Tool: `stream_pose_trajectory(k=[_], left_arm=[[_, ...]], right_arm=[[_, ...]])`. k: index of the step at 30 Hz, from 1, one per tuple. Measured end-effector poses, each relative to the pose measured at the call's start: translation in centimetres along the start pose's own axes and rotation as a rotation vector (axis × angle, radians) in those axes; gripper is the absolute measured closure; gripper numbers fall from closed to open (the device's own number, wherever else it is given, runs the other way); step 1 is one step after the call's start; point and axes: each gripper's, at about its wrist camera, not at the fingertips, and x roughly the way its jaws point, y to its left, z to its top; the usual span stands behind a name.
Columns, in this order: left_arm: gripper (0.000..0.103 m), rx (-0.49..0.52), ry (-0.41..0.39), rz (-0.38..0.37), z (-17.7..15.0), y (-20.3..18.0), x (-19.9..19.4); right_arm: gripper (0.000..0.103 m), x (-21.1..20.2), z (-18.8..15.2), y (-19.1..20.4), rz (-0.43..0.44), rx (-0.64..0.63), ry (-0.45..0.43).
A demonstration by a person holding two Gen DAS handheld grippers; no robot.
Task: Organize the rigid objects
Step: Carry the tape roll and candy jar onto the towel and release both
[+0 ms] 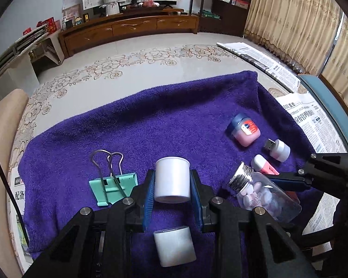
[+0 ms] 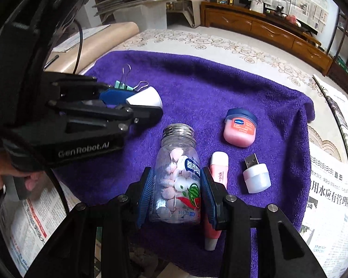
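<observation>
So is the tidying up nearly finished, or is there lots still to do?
Not nearly. No item looks sorted yet. The left gripper holds a white cap, and the right gripper holds the candy bottle, its threaded neck uncapped. The binder clip, pink jar, pink tube and USB light lie loose on the purple towel.

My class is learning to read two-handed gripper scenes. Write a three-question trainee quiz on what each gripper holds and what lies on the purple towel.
1. True or false: the left gripper is shut on the small white plastic cup.
2. Which does the right gripper hold? A) pink jar with blue lid B) clear candy bottle with silver screw cap C) white USB plug light
3. Name the thing beside the cup on the purple towel, with wire handles.

Key: 1 true; 2 B; 3 the mint-green binder clip.
</observation>
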Motion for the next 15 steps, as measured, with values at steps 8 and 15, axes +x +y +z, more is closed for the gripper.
stream_pose_trajectory(k=[8, 15], left_arm=[[0.074, 0.031, -0.001, 0.015, -0.26, -0.52, 0.15], [0.05, 0.029, -0.037, -0.015, -0.55, -0.87, -0.32]], right_arm=[[0.062, 0.31, 0.08, 0.52, -0.007, -0.046, -0.01], [0.058, -0.38, -0.67, -0.27, 0.064, -0.032, -0.025]])
